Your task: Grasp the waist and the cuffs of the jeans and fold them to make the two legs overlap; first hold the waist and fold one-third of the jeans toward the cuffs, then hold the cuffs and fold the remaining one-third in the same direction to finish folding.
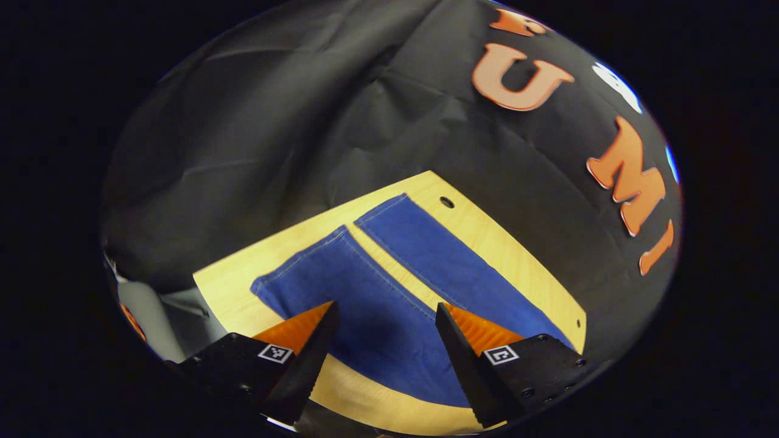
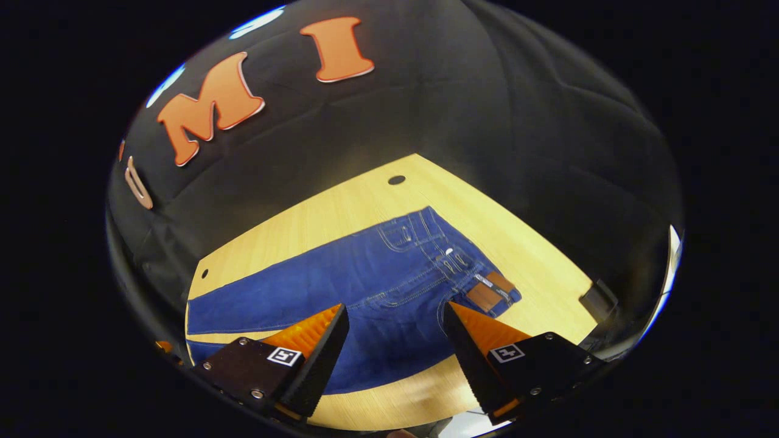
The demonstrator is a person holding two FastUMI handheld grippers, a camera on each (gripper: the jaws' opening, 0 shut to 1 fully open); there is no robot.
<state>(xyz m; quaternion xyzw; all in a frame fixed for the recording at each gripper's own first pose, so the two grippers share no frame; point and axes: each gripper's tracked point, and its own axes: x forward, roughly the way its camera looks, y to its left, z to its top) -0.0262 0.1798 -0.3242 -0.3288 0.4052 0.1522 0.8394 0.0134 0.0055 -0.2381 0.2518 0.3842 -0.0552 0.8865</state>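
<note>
Jeans [image 1: 389,304] waist cut off past the near edge behind the tongs [image 1: 386,316] in left gripper view; cuffs cut off at left in right gripper view.

Both views were dim overall; light fell from above onto the tabletop [image 1: 487,231], which was the brightest area. Strong fisheye bending curved the tabletop's edges. Focus was sharp centrally, softer toward the rim. Small white glare spots appeared near the periphery.

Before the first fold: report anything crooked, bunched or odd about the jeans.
Nothing stands out. The jeans lie flat on the wooden table, legs spread apart, not yet overlapped. Both tongs, left and right, hover open above them.
</note>
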